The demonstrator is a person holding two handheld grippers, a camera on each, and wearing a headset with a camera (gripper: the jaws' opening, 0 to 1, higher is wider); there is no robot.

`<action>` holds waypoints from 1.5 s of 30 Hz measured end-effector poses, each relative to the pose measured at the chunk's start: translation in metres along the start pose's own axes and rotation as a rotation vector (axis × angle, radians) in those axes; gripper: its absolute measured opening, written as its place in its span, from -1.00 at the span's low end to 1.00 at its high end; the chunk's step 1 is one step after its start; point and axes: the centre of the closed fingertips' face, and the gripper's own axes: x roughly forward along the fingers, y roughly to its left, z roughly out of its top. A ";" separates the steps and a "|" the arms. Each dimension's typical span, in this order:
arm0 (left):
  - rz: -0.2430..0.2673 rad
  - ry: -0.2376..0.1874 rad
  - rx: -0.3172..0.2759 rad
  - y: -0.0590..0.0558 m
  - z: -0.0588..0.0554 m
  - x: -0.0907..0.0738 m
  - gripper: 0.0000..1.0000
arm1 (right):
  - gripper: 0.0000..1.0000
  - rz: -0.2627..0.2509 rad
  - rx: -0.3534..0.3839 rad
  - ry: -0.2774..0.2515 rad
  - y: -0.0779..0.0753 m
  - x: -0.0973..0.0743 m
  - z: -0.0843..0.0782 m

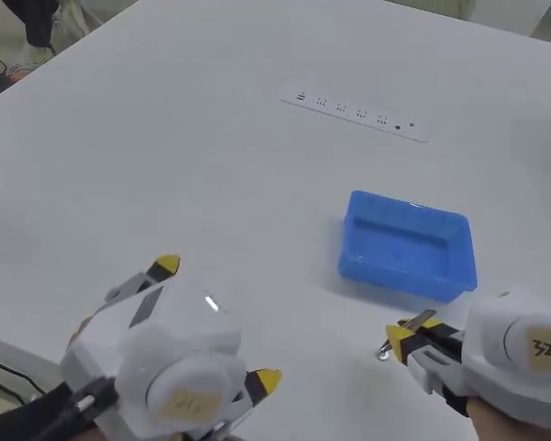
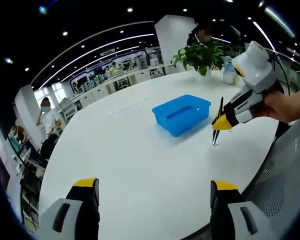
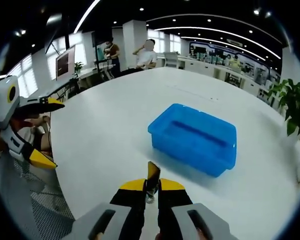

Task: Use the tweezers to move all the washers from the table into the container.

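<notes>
The right gripper (image 1: 401, 339), clamped on thin metal tweezers (image 2: 221, 105) near the blue plastic container (image 1: 407, 246), could let them twist loose. The left gripper (image 2: 154, 184) gapes, empty.

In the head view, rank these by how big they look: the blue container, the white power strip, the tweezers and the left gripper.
1. left gripper, though nearness to the camera inflates it
2. blue container
3. white power strip, about as long but much thinner, and farther away
4. tweezers, smallest
</notes>
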 end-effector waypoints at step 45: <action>0.045 -0.017 -0.037 0.011 0.000 0.000 0.91 | -0.93 0.000 0.077 -0.133 -0.030 -0.028 0.065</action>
